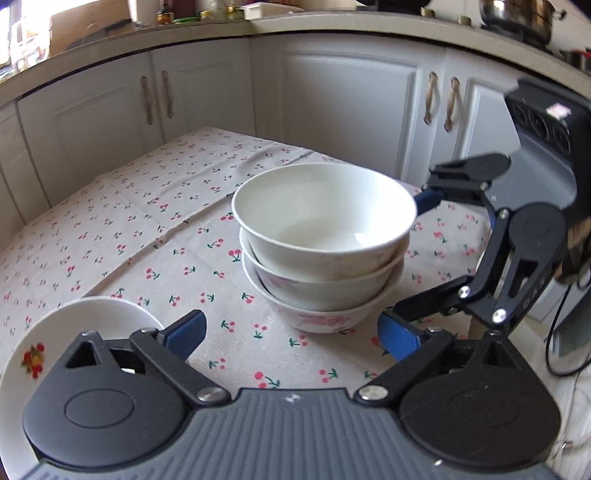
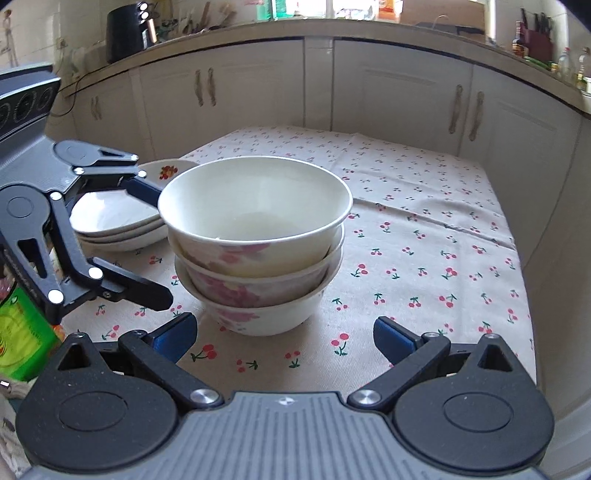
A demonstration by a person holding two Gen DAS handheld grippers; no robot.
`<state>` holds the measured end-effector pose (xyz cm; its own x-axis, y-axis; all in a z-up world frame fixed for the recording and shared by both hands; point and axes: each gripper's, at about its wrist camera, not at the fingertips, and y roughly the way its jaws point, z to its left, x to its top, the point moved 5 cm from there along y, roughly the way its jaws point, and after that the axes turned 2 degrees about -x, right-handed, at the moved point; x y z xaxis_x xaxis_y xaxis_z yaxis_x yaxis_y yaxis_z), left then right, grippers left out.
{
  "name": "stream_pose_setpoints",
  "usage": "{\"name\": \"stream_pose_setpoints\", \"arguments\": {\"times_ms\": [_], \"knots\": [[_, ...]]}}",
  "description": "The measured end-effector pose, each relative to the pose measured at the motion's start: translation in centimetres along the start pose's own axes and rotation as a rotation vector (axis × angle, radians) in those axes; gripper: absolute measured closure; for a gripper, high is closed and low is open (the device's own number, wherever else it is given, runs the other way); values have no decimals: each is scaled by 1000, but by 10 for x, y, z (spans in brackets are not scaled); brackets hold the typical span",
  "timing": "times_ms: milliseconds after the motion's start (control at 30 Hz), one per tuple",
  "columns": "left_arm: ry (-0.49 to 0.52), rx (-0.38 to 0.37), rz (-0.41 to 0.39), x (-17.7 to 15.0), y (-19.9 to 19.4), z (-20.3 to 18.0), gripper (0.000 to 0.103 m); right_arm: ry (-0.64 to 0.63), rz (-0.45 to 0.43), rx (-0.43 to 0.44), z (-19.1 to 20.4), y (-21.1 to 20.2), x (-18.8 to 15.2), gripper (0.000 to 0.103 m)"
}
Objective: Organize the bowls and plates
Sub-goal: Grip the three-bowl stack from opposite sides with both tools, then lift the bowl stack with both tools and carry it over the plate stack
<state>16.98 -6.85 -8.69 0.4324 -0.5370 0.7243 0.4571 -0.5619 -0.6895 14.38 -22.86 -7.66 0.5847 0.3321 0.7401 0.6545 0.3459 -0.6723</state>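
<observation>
Three white bowls with pink flowers are nested in a stack [image 1: 325, 243] on the cherry-print tablecloth; the stack also shows in the right wrist view [image 2: 255, 240]. A pile of white plates [image 2: 118, 218] with a fruit print lies left of the stack, and the top plate shows in the left wrist view [image 1: 74, 332]. My left gripper [image 1: 291, 336] is open and empty, just short of the stack. My right gripper [image 2: 284, 336] is open and empty, also just short of the stack. Each gripper shows in the other's view, wide open beside the bowls.
The table [image 2: 443, 229] stands in front of white kitchen cabinets [image 1: 332, 103]. A green package [image 2: 22, 332] sits at the left edge of the right wrist view. A counter with pots and bottles runs along the back [image 1: 517, 18].
</observation>
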Motion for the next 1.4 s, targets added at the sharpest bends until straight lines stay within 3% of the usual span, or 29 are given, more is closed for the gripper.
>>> {"name": "stream_pose_setpoints", "arguments": {"times_ms": [267,600,1033,1400], "knots": [[76,-68,56,0,20,5,6,-47,39,44,-3,13,5,2],[201,-169,91,10,33,2,13,-235,95,123,-2,16,21,6],[196,-284,118,15,45,8,24,-329,134,249,-3,24,33,16],[184,-306,129,16,46,11,24,-354,160,279,-4,26,36,18]]}}
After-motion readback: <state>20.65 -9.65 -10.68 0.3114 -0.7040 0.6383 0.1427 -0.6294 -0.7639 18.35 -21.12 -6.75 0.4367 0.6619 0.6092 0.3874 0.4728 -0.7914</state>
